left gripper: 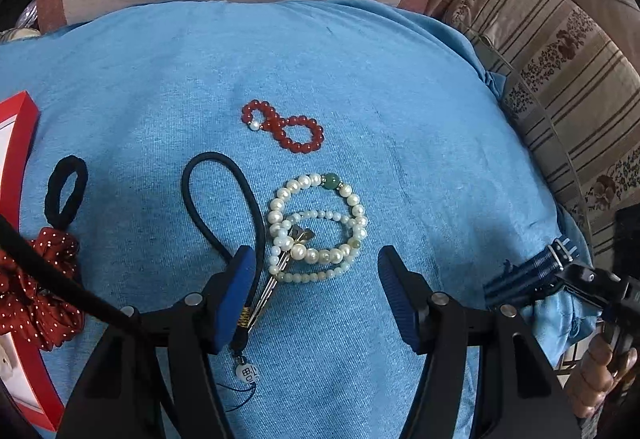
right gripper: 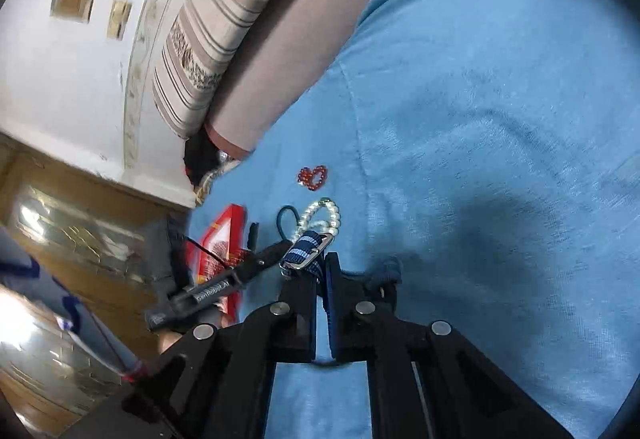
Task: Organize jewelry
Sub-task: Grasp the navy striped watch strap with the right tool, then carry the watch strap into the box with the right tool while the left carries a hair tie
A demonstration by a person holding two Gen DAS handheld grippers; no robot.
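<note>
Left gripper [left gripper: 316, 295] hangs with its 2 blue-padded jaws spread wide over a blue cloth [left gripper: 400, 99] that covers the whole work surface; nothing sits between the pads. At the left edge of that cloth lies a red-framed tray [left gripper: 20, 111], only partly in view. Right gripper [right gripper: 320, 279] has its jaws drawn nearly together on a blue-and-white striped strap [right gripper: 304, 249] with a metal buckle, gripped at the fingertips and lifted off the cloth at its right side.

On the cloth, just ahead of the left gripper, a dark elastic cord loop [left gripper: 212, 195] runs under the left pad, ending in a small white tag [left gripper: 247, 373]. Touching the cord on its right is a tangle of pearl bracelets [left gripper: 316, 227], 1 bearing a green bead, with a metal hair clip [left gripper: 276, 279] lying through them. Beyond them, apart, sits a red bead bracelet [left gripper: 282, 125] twisted into a figure 8. To the left lie a red polka-dot scrunchie [left gripper: 36, 291] and a black hair tie [left gripper: 68, 191].
</note>
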